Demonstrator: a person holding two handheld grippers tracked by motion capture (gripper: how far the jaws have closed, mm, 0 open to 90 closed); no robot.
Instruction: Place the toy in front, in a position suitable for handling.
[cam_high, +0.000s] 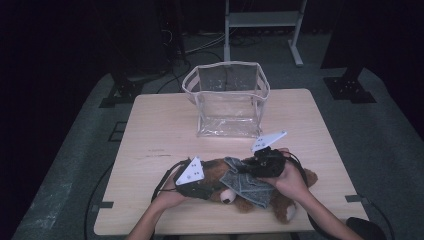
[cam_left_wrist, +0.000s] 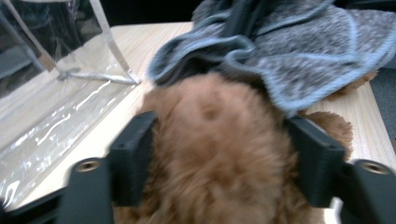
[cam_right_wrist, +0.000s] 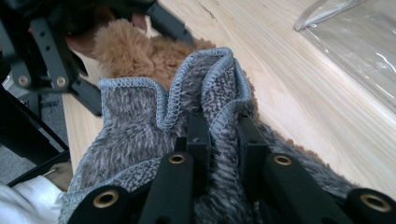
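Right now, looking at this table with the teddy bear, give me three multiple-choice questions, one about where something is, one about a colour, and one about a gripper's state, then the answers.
1. Where does the clear bag stand?
A. At the far side of the table, beyond the teddy bear
B. On the floor
C. On the bear

2. What colour is the knitted garment on the bear?
A. Red
B. Grey
C. Yellow

3. What does the right gripper do?
A. Hangs open above the bag
B. Lies on the table
C. Pinches a fold of the garment

Answers: 1 A, the high view shows the bag behind the bear. 2 B, grey knit with a paler edge. 3 C, its jaws are closed on the fabric.
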